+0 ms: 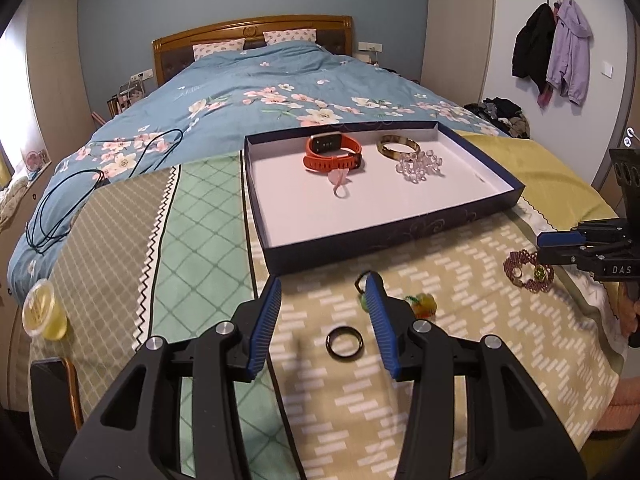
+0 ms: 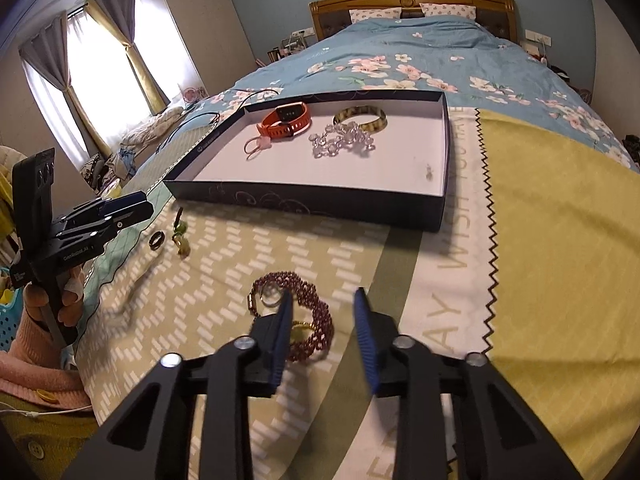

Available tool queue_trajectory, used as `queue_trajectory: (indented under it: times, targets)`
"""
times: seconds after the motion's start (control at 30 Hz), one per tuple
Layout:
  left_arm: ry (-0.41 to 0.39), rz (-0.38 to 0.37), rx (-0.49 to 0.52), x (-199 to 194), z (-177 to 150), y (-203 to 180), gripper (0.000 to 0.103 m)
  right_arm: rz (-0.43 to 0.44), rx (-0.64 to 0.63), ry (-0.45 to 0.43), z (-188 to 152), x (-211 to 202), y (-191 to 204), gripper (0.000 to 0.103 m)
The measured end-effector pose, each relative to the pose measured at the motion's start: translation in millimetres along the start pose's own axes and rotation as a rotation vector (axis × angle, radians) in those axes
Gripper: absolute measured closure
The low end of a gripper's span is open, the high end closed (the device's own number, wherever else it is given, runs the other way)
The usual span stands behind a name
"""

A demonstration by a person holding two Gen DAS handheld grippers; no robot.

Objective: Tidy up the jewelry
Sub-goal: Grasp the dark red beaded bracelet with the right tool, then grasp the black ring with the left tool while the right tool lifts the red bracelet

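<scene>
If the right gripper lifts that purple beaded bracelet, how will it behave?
The purple beaded bracelet looks woven from small beads, so it will probably sag and drape, not hold shape. It looks light. Its bumpy surface should grip the ribbed fingers fairly well.

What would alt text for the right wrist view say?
An open right gripper hovers over a purple beaded bracelet on a patterned blanket. Beyond lies a shallow box holding an orange watch, a bangle and clear beads.
</scene>
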State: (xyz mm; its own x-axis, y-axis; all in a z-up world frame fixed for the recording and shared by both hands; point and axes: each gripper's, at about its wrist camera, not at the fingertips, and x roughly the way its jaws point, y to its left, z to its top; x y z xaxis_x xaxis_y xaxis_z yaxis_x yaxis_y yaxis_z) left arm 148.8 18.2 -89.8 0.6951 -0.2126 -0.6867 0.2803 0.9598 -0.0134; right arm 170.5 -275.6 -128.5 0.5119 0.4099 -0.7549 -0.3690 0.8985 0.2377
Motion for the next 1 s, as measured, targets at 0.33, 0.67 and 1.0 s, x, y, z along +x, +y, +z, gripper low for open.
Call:
queue_trajectory:
  times: [0.33,0.67,1.0]
  targets:
    - [0.006,-0.024,-0.006,-3,-6,-3,0.059,-0.023,-0.022,0.027,-1,7,6,0.1]
    - [0.005,-0.025,-0.008,-4,-7,-3,0.059,0.015,-0.046,-0.049,7,-13,19,0.101]
    - [0.007,-0.039,0.011,-11,-13,-8,0.059,0.047,-0.077,-0.097,14,-24,38,0.101]
